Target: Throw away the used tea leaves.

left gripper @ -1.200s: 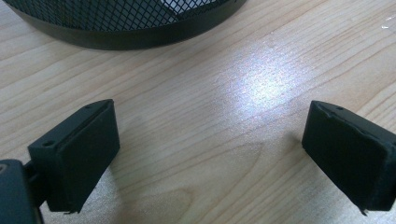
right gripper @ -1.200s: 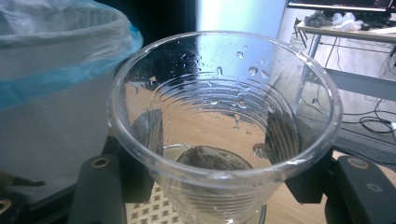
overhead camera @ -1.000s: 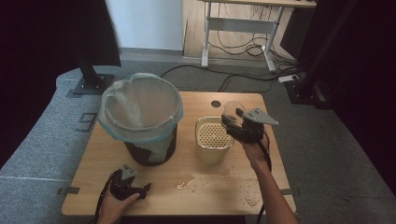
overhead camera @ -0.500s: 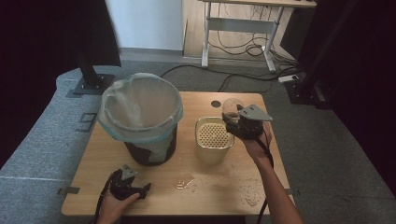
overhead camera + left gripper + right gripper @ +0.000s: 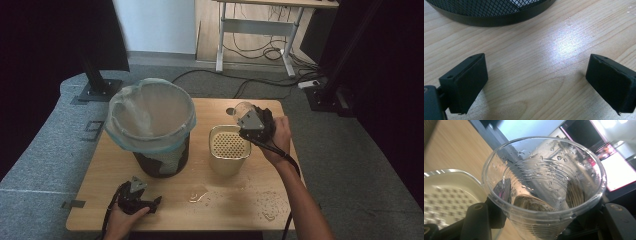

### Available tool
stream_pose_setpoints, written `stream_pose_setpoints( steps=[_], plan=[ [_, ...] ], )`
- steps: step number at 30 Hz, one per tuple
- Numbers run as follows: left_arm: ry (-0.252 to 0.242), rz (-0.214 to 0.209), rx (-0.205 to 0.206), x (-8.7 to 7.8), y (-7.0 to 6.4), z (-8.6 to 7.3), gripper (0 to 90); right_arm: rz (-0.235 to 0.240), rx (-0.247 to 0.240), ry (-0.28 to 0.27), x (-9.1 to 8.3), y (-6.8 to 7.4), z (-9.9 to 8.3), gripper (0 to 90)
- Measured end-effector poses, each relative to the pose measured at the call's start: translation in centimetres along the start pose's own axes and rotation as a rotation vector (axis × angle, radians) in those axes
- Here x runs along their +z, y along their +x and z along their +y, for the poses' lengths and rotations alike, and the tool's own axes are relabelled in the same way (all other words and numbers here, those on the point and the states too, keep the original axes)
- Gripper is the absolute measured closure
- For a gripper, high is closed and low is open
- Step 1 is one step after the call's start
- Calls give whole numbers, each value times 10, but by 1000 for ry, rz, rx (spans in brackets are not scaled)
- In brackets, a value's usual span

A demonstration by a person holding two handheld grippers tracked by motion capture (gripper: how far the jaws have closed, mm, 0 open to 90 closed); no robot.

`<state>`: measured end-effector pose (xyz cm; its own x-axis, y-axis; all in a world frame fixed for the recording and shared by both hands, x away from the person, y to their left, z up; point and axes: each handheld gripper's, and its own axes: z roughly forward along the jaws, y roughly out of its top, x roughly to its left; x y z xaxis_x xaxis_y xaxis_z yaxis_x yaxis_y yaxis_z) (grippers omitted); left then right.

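A clear plastic cup (image 5: 544, 185), wet with droplets inside, is clamped between the jaws of my right gripper (image 5: 544, 222); a dark lump lies at its bottom. In the high view the right gripper (image 5: 247, 117) holds the cup (image 5: 243, 108) tilted over the far right edge of a cream container with a perforated top (image 5: 229, 148). That perforated top (image 5: 444, 197) lies just left of the cup. My left gripper (image 5: 149, 202) rests open near the table's front edge. Its jaws (image 5: 536, 82) stand wide apart over bare wood.
A black mesh bin lined with a clear plastic bag (image 5: 150, 127) stands on the left of the wooden table (image 5: 100, 165); its base (image 5: 491, 15) is just ahead of the left gripper. Water puddles and droplets (image 5: 199, 194) lie on the front of the table.
The right gripper has shifted a little left with the cup and turned it over the perforated container. The left gripper has stayed put.
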<state>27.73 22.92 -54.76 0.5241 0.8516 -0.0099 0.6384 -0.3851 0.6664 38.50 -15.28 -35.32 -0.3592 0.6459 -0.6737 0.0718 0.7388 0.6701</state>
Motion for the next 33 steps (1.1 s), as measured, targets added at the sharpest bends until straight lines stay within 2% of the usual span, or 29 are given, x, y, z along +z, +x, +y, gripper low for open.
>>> stream_pose_setpoints(
  steps=[2, 5, 7, 9, 11, 21, 24, 27, 31, 33],
  plan=[
    [1, 0, 0, 0, 0, 0, 36, -27, -69, 5, 2, 3, 2, 376],
    [1, -1, 1, 0, 0, 0, 34, -49, -138, 14, 5, 6, 4, 377],
    [1, -1, 1, 0, 0, 0, 33, -67, -213, 31, 8, 9, 6, 378],
    [2, -1, 1, 0, 0, 0, 33, -85, -265, 39, 10, 12, 7, 379],
    [2, -1, 1, 0, 0, 0, 33, -107, -348, 52, 13, 14, 7, 379],
    [2, -1, 2, 0, 0, 0, 33, -168, -604, 114, 23, 27, 9, 380],
    [3, -3, 3, 0, 0, 0, 31, -207, -709, 137, 25, 33, 7, 380],
    [3, -3, 4, 0, 0, 0, 30, -215, -764, 146, 27, 36, 6, 381],
    [3, -3, 4, 0, 0, 0, 30, -222, -797, 144, 28, 39, 8, 381],
    [3, -3, 5, 0, 0, 0, 30, -237, -832, 141, 29, 40, 9, 382]
  ],
)
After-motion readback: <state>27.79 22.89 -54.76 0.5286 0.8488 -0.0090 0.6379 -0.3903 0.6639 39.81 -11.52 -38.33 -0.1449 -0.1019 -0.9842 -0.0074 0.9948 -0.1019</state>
